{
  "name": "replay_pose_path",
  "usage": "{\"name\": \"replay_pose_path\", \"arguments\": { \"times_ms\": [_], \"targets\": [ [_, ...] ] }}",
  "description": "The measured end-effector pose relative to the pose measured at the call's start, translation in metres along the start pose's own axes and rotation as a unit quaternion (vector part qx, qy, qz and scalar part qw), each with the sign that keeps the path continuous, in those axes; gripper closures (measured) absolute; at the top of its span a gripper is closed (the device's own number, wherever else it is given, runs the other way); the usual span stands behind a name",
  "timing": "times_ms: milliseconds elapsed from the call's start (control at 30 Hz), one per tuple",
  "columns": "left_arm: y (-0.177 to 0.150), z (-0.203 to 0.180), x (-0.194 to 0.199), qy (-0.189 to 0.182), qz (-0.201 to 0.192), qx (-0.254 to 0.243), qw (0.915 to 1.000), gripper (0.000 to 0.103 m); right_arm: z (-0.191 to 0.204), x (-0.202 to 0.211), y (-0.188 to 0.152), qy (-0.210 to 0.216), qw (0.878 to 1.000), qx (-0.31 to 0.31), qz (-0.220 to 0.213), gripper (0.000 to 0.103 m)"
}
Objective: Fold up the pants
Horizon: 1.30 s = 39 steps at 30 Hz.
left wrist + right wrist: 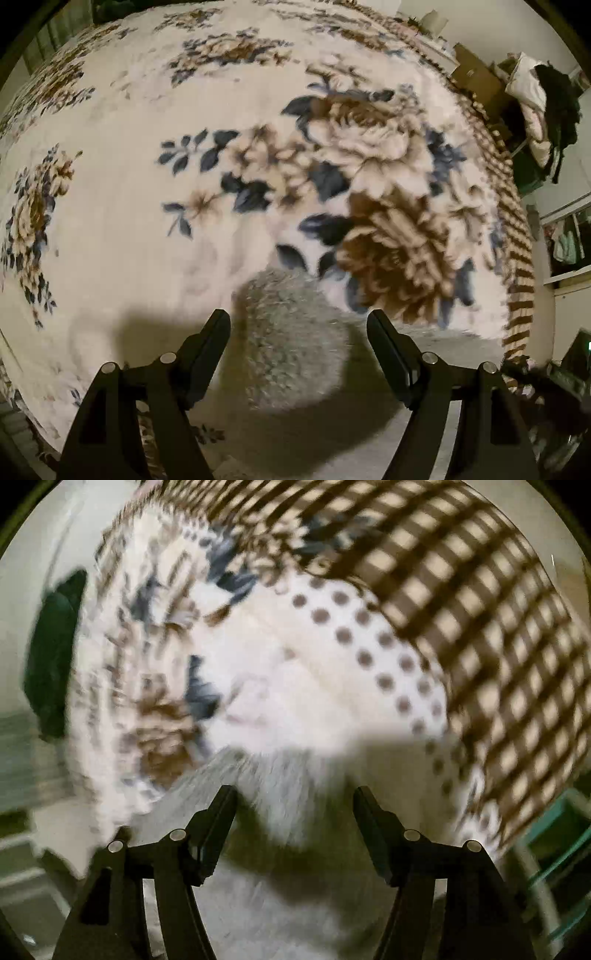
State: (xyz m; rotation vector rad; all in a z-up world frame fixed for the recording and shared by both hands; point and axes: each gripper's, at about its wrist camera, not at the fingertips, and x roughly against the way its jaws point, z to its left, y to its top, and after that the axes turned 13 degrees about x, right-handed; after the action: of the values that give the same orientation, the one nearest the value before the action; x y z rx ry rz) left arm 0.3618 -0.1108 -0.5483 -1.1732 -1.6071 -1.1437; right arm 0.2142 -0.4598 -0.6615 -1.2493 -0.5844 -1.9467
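- The left claw hangs with its two black fingers spread wide apart, gripping nothing.
- Between those fingers, in the left wrist view, lies a rounded lump of fuzzy grey cloth — the pants, as far as the blur allows — resting on the bed's floral blanket.
- The blanket is cream with brown and blue flower clusters; its brown-and-cream checked border runs along the right side of that view.
- Beyond the border, at upper right, a heap of pale and dark clothes sits well apart from the pants.
- The right claw is likewise wide open, with nothing between its fingers.
- The right wrist view is heavily smeared; pale grey fuzzy fabric shows just ahead of and below the fingertips, on the blanket.
- Farther off there lie a strip of brown dots and the checked border.
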Motion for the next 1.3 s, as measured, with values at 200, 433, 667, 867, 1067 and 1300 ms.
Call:
{"name": "replay_pose_path", "arguments": {
  "times_ms": [200, 433, 667, 867, 1067, 1300],
  "targets": [
    [0.002, 0.016, -0.036, 0.004, 0.041, 0.028, 0.9988, 0.025, -0.002, -0.040, 0.020, -0.031, 0.999, 0.012, 0.029, 0.035],
    [-0.005, 0.021, 0.014, -0.049, 0.021, 0.070, 0.9961, 0.025, -0.027, 0.023, -0.029, 0.039, 0.997, -0.060, 0.003, 0.033],
    [-0.041, 0.030, 0.022, -0.047, 0.026, 0.084, 0.9950, 0.025, -0.065, 0.008, -0.113, 0.053, 0.989, -0.116, 0.072, 0.056],
    [-0.035, 0.020, -0.003, -0.037, 0.033, 0.060, 0.9970, 0.025, -0.085, -0.011, -0.132, -0.006, 0.987, -0.139, 0.074, 0.075],
    [-0.035, 0.021, 0.000, -0.046, 0.038, 0.062, 0.9963, 0.024, -0.065, -0.010, -0.116, 0.032, 0.993, -0.080, 0.087, 0.072],
    [-0.067, 0.039, 0.031, -0.111, 0.054, 0.065, 0.9902, 0.012, -0.051, -0.024, -0.091, 0.131, 0.989, -0.009, 0.069, 0.005]
  ]
}}
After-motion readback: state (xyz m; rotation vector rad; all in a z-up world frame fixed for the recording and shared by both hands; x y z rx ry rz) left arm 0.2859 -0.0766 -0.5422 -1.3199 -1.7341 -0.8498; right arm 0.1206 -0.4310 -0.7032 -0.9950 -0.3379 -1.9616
